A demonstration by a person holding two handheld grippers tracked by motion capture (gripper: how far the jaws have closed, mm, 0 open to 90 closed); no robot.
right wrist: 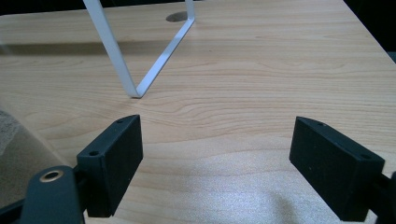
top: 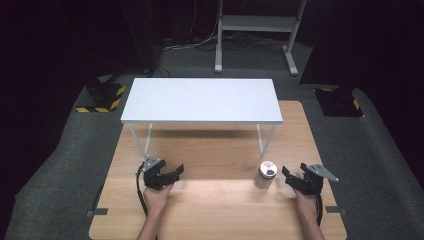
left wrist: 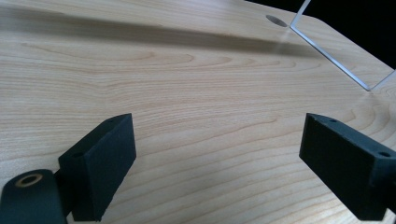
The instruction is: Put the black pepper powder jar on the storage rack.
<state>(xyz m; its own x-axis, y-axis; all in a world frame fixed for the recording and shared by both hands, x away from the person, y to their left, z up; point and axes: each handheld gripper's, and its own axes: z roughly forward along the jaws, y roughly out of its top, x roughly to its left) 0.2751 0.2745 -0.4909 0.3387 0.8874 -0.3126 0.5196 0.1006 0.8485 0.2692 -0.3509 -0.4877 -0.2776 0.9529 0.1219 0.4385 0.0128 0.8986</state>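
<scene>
A small glass jar (top: pixel 266 174) with a silver lid stands upright on the wooden table (top: pixel 215 210), right of centre. My right gripper (top: pixel 288 176) lies just to the right of the jar, apart from it and pointing left. In the right gripper view its black jaws stand open (right wrist: pixel 217 158) with only bare wood between them. My left gripper (top: pixel 176 171) rests at the left of the table and points right. Its jaws also stand open (left wrist: pixel 217 154) over bare wood, holding nothing.
A low white shelf (top: pixel 202 100) on thin white legs (top: pixel 264 140) stands across the far half of the table. One bent leg (right wrist: pixel 140 70) rises ahead of the right gripper, and another leg (left wrist: pixel 327 53) lies far right of the left gripper. Dark floor surrounds the table.
</scene>
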